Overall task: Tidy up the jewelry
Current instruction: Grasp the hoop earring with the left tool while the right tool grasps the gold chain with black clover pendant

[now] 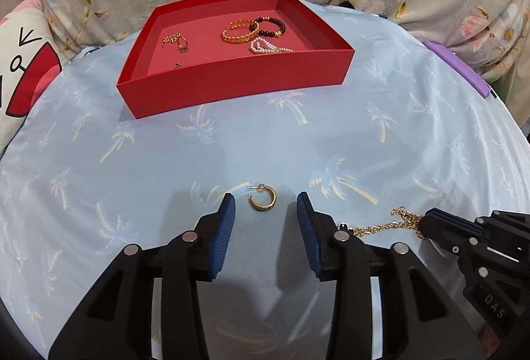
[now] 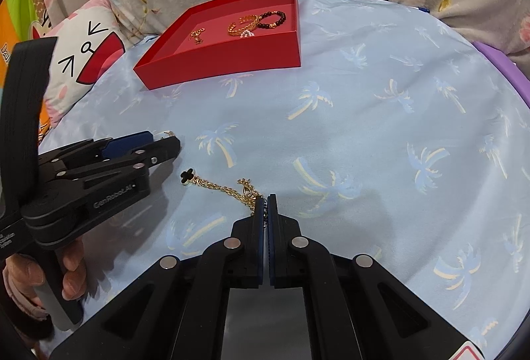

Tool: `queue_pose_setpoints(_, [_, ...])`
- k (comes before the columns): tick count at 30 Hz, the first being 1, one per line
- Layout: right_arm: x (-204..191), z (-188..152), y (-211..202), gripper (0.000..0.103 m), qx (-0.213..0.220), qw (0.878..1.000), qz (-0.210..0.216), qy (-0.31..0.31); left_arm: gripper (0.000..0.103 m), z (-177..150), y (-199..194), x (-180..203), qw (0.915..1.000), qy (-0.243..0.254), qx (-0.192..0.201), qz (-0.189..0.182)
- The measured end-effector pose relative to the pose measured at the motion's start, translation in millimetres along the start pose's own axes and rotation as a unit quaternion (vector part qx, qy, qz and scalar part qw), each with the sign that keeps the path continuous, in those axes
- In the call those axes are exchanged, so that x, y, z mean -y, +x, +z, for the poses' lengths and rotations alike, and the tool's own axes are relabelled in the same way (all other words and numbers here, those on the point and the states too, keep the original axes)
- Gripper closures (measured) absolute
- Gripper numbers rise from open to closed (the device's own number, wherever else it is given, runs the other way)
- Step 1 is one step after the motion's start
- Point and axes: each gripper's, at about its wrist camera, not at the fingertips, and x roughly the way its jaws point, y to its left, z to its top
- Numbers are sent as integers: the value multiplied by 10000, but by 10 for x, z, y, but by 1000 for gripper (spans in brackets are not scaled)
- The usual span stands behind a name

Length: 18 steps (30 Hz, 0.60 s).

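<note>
My left gripper (image 1: 266,206) has its fingers partly spread, straddling the small gold half-hoop earring (image 1: 263,198) on the pale blue palm-print cloth (image 1: 232,144) without touching it; closing off-centre could flick it away. My right gripper (image 2: 267,199), fingers pressed together, pinches the gold chain necklace (image 2: 225,186), which may snag when lifted toward the red cardboard tray (image 1: 232,75).

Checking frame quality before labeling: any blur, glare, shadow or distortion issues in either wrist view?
Left wrist view: sharp; fisheye bows the red tray and darkens the corners; soft shadow under the left gripper, hoop earring crisp. Right wrist view: same bowing, mild glare on the blue cloth; the gold chain stays crisp up to the right gripper, but the strap at far left is blurred.
</note>
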Motion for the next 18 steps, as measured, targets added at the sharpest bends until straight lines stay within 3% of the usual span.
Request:
queue_pose_setpoints(4, [3,1,-1,102,2,10000,-5,-5,78,28,24,2,10000,-5,8,10])
queue_pose_setpoints(5, [2,1,1,102,4,10000,-7,-6,87,28,23,-3,10000,-18,13,-8])
queue_pose_setpoints(18, [4,45,-140,102,238,9996,154,45,87,-54,-83,-66,9997,-54,52,-218])
